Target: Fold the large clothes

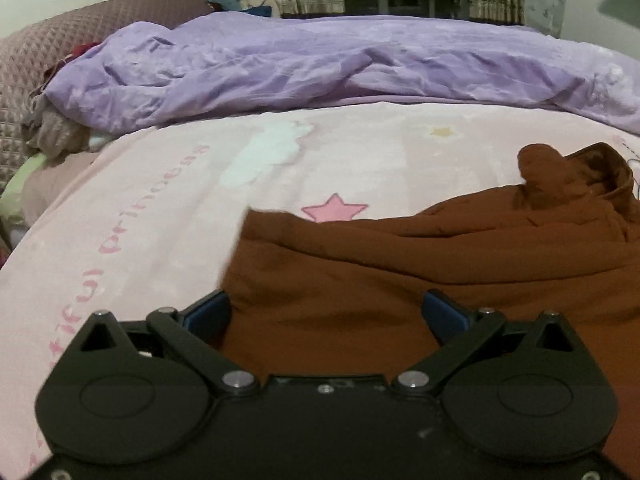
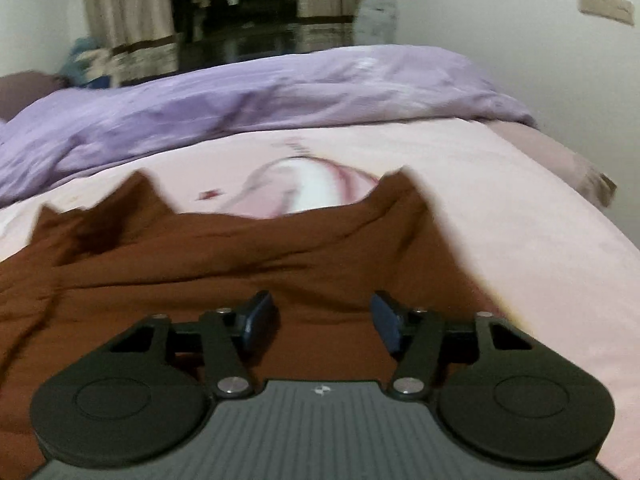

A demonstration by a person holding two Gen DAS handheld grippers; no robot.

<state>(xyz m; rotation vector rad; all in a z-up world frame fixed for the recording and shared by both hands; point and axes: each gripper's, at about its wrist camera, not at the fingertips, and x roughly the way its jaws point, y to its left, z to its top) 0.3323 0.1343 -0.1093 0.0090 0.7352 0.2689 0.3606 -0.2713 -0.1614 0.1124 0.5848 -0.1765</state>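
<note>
A large brown garment (image 1: pixel 420 264) lies rumpled on the pink bedsheet (image 1: pixel 160 200). My left gripper (image 1: pixel 326 312) is open, its blue pads (image 1: pixel 446 314) wide apart just above the garment's left part, near its left edge. In the right wrist view the same brown garment (image 2: pixel 240 256) spreads across the sheet with peaks along its far edge. My right gripper (image 2: pixel 324 320) is open over the garment's right part, with nothing between its blue pads (image 2: pixel 260 320).
A crumpled purple duvet (image 1: pixel 320 64) lies across the far side of the bed and shows in the right wrist view (image 2: pixel 240 104) too. A brown pillow (image 1: pixel 60 40) and a small clothes heap (image 1: pixel 56 136) sit at far left. Curtains (image 2: pixel 128 20) hang behind.
</note>
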